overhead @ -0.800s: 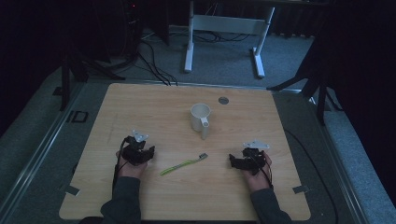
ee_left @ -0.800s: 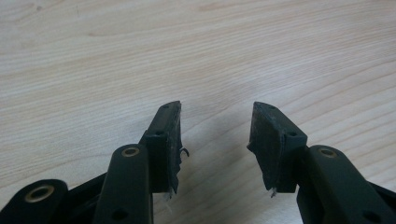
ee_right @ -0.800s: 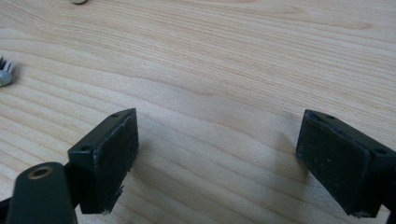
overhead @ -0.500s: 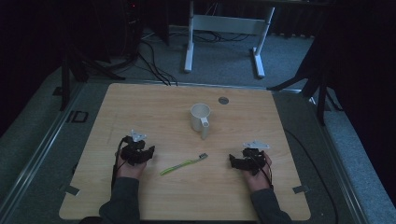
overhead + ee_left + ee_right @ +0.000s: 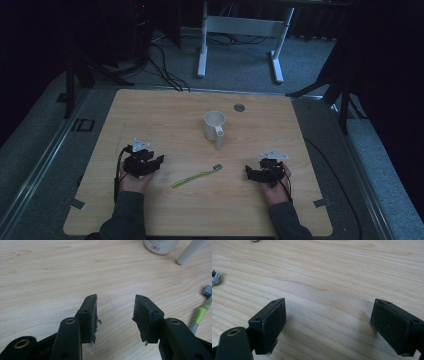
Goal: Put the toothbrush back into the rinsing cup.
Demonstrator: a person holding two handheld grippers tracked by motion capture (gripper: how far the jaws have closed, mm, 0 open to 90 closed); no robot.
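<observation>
While both grippers' jaws stand apart, the toothbrush (image 5: 196, 176) lies diagonally, bristles toward the mug (image 5: 214, 125).

One table (image 5: 150, 120) carried one white cup (image 5: 215, 127), one green toothbrush (image 5: 196, 176) and one small grey disc (image 5: 239, 107). Two grippers were present, a left gripper (image 5: 145, 161) and a right gripper (image 5: 260, 170), each with two black jaws and each held in one hand, two hands in all. One white frame (image 5: 240, 27) with two legs stood on the floor behind.
</observation>
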